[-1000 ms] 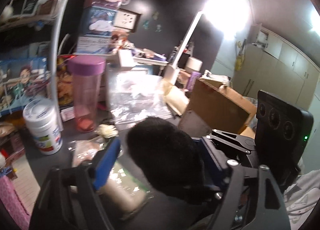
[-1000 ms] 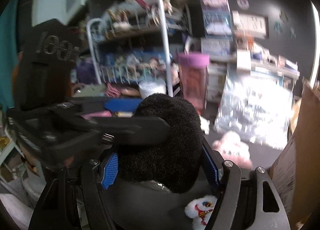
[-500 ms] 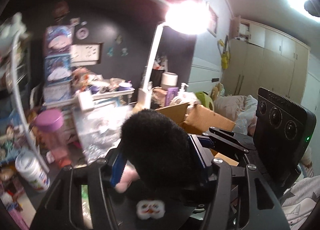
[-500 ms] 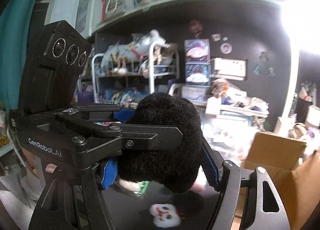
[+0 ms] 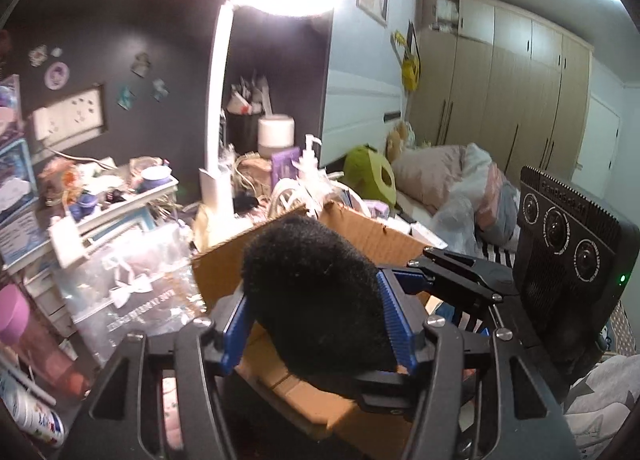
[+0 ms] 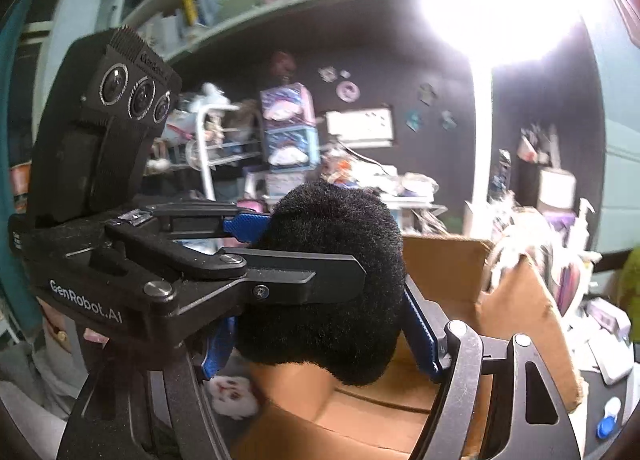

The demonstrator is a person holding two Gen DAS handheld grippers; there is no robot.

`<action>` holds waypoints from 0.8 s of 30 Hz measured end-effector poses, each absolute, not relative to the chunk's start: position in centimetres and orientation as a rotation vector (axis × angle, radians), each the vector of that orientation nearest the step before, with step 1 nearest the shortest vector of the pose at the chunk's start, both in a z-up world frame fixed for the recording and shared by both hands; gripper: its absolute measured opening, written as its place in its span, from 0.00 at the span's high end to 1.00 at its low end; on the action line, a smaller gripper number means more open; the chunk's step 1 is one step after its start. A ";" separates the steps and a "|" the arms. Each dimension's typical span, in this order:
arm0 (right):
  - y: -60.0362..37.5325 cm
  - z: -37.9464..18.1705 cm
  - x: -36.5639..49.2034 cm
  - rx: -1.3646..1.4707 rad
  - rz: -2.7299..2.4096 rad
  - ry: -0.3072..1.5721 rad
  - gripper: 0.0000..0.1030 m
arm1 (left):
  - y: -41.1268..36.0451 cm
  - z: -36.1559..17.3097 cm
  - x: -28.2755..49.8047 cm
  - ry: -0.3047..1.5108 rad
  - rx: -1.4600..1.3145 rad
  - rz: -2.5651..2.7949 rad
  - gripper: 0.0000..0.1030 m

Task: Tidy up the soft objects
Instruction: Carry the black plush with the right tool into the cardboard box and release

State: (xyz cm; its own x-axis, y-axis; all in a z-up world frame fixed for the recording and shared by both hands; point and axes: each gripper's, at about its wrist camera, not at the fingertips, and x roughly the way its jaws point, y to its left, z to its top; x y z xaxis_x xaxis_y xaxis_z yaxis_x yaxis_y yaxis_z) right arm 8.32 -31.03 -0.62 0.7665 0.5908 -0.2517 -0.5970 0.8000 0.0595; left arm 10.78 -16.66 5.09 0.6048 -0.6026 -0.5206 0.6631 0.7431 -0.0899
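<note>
A black fuzzy plush toy (image 5: 316,292) hangs in the air, gripped from two sides. My left gripper (image 5: 314,300) is shut on it, both blue pads (image 5: 394,320) pressed into the fur. My right gripper (image 6: 320,312) is shut on the same plush toy (image 6: 332,260), crossing the left gripper (image 6: 280,256) at an angle. A white face patch (image 6: 234,394) shows under the black fur. The open cardboard box (image 5: 360,227) lies directly below and behind the toy, its inside (image 6: 360,420) brown and partly hidden by the fur.
A white desk lamp (image 5: 218,119) glares above the box. A clear plastic bag (image 5: 132,292) and a pink-lidded tumbler (image 5: 16,316) sit to the left. Behind the box stand a pump bottle (image 5: 308,159), shelves (image 6: 280,147) of clutter and a bed (image 5: 460,179).
Both grippers have carried the plush toy up off the desk and rightwards to over the cardboard box. The left jaws, wide around it at first, have come in on the fur.
</note>
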 end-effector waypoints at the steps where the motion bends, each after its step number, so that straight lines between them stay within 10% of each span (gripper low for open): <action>1: -31.3 -0.8 8.8 -0.025 0.635 0.281 0.33 | -17.1 4.8 11.4 0.578 0.121 -0.738 0.46; 24: -30.9 -0.3 7.7 -0.109 0.562 0.334 0.14 | -11.6 6.4 9.5 0.529 0.040 -0.648 0.21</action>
State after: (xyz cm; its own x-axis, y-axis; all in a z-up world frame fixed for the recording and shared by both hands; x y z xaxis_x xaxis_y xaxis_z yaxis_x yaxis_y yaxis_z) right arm 7.72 -30.90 -0.35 0.7936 0.5044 -0.3401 -0.5397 0.8418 -0.0110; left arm 9.50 -11.57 6.35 0.6704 -0.5647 -0.4814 0.5847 0.8014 -0.1259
